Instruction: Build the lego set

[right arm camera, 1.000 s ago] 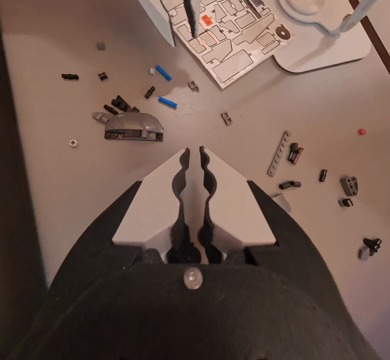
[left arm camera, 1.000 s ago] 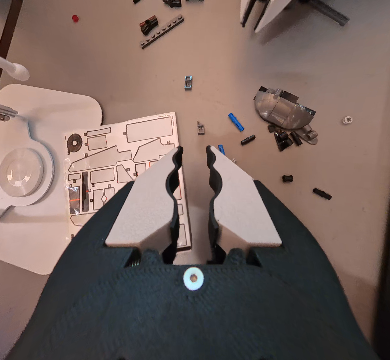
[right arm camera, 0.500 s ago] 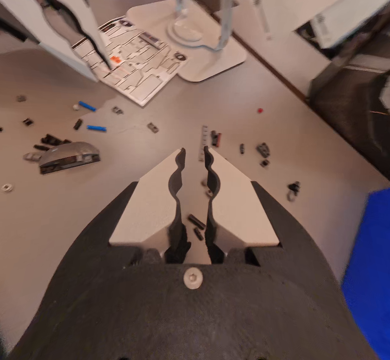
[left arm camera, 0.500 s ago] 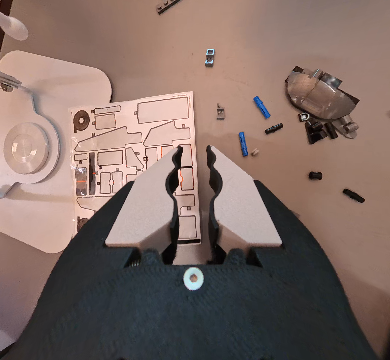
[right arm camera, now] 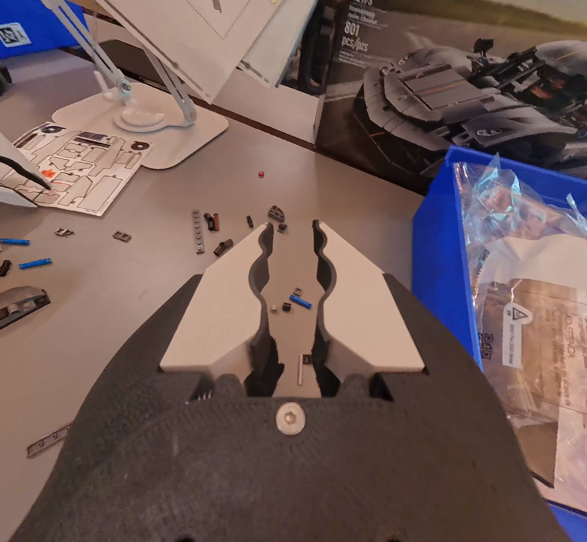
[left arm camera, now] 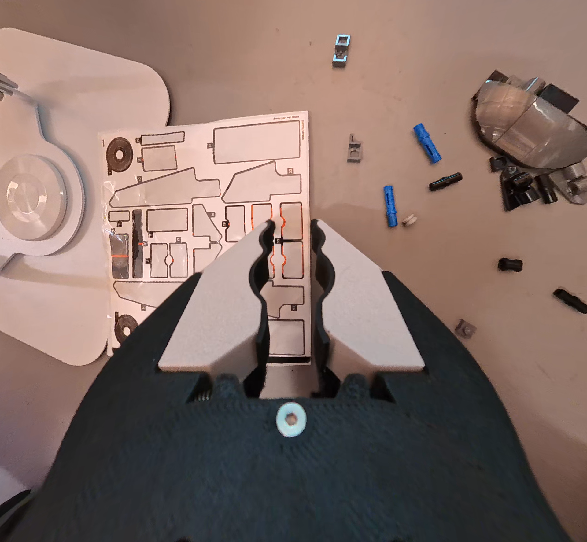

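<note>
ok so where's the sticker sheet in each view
Left wrist view: the sticker sheet lies centre-left, partly under the left gripper, its left part lying on the white stand base.
Right wrist view: the same sheet sits at the far left, middle height, in front of the stand base.
Shared landmark: the white stand base.

Scattered loose across the desk [left arm camera: 222, 34]: grey curved assembly [left arm camera: 527, 133] at right beside black connectors [left arm camera: 521, 193], two blue pins [left arm camera: 427, 148] and small grey clips [left arm camera: 341, 51] between it and the flat sticker sheet [left arm camera: 206, 209], grey studded plate [right arm camera: 197, 232] farther off.
</note>
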